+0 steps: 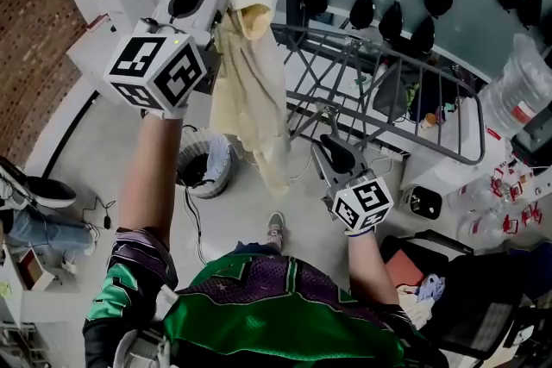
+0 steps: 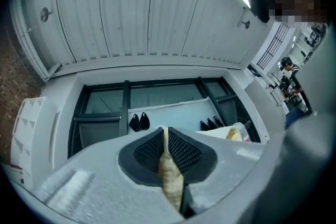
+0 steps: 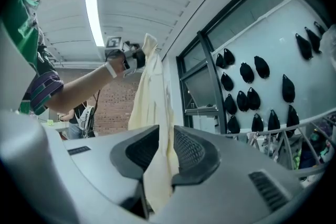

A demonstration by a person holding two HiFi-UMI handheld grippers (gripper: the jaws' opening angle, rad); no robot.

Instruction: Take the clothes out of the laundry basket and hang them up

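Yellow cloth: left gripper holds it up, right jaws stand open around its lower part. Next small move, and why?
Probably close the right gripper on the yellow cloth hanging between its open jaws. Only the left gripper pinches the top, so the cloth dangles bunched by the drying rack; a second grip would let it be spread over a rail.

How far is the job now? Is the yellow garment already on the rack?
Done: the yellow garment hangs free in the air. In hand: the left gripper is shut on its top; the right gripper stands open around its lower part. Left: laying it over the drying rack.
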